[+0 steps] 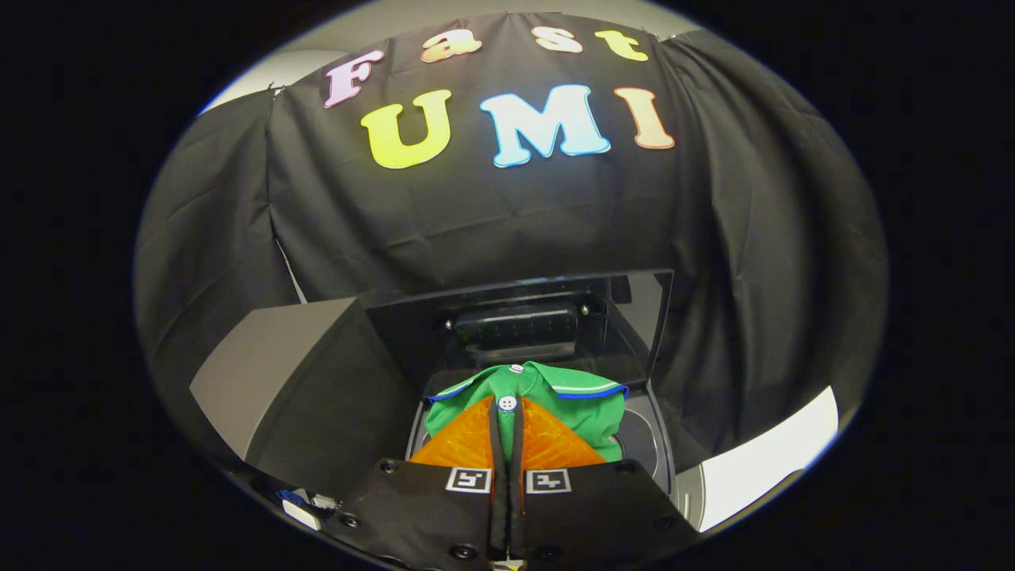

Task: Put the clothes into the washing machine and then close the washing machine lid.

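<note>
Clothes: one green polo shirt (555, 396) with a white-and-blue striped collar and two white buttons, hanging just ahead of the fingertips, over the open mouth of the washing machine (658, 444). Gripper (507, 416): fingers drawn together with almost no gap; the shirt's button placket sits at the tips and appears pinched between them. The fabric spreads out to both sides of the fingers and hides most of the opening.

Washing machine lid (539, 317): raised, standing upright along the rear edge of the machine top, its dark inner face and a black hinge block turned toward the gripper. To the right of the shirt, a curved section of the drum rim and a grey strip of the machine top remain uncovered. To the left of the machine stands a grey slanted panel (270, 373), close to the left edge of the machine top. Black cloth wall (714, 262) closes the space behind the lid and on both sides.

Writing: each finger base carries a square black-and-white marker (469, 480); no readable text.
</note>
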